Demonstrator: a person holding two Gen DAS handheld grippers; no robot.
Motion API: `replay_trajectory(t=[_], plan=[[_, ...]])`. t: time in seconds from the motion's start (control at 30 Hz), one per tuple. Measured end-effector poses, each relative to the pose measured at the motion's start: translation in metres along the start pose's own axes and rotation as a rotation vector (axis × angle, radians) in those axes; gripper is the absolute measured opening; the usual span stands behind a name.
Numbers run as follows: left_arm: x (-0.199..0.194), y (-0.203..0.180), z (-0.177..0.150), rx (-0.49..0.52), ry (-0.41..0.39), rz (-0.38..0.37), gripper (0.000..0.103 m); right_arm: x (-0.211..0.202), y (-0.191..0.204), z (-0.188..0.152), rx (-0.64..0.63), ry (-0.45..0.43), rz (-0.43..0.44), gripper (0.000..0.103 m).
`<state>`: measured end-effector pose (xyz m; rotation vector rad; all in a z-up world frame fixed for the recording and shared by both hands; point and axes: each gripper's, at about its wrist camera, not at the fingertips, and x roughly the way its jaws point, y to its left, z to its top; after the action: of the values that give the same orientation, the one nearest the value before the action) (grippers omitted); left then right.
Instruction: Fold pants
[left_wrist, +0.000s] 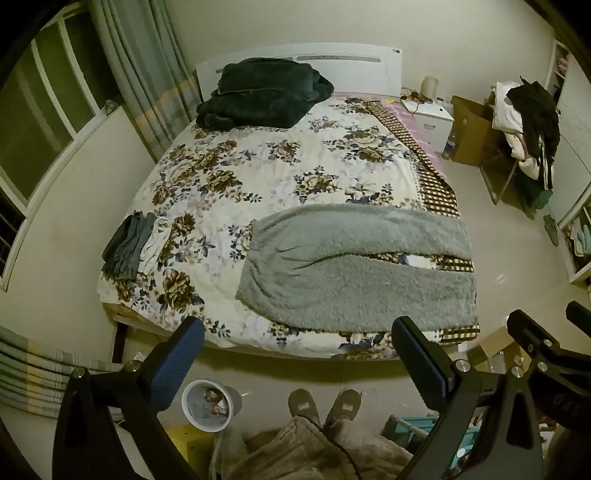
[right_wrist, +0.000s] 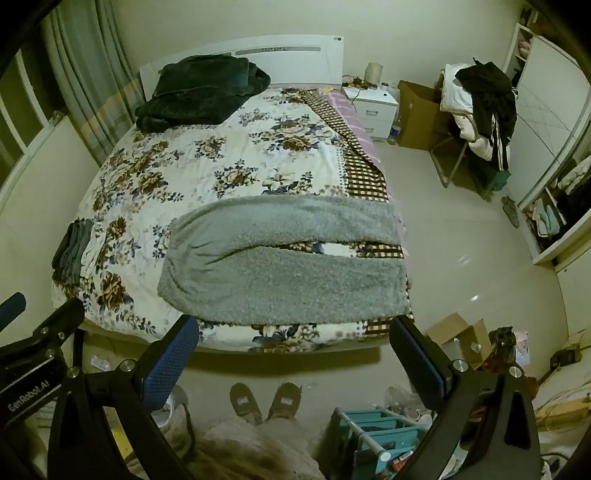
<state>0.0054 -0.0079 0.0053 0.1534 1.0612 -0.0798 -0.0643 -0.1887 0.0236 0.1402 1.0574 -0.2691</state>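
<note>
Pants (left_wrist: 354, 266) of grey fleece lie flat along the foot edge of the bed (left_wrist: 207, 332), waistband toward the left side and the 2 legs running out to the bed's right foot corner, where the cuffs reach the edge. Between the legs a narrow slit shows the floral quilt (left_wrist: 258, 162) beneath. No fold has been made yet, by the look of it: the garment is spread at full length, so the whole job remains, most likely laying 1 leg over the other and then doubling the length.

Both tools hang above the floor short of the bed, touching nothing. The left gripper (left_wrist: 295, 358) has its jaws spread wide and empty, and the right gripper (right_wrist: 293, 354) likewise stands wide apart with nothing between its fingers.

A small stack of folded clothes (left_wrist: 133, 245) sits at the bed's left edge, well apart from the pants, and a dark blanket (left_wrist: 258, 94) rests by the headboard.
</note>
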Motion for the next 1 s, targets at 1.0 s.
replay_trajectory(t=[1.0], plan=[[-0.001, 0.007, 0.001, -0.001, -0.004, -0.016, 0.103, 0.013, 0.001, -0.003, -0.010, 0.010, -0.017, 0.103]])
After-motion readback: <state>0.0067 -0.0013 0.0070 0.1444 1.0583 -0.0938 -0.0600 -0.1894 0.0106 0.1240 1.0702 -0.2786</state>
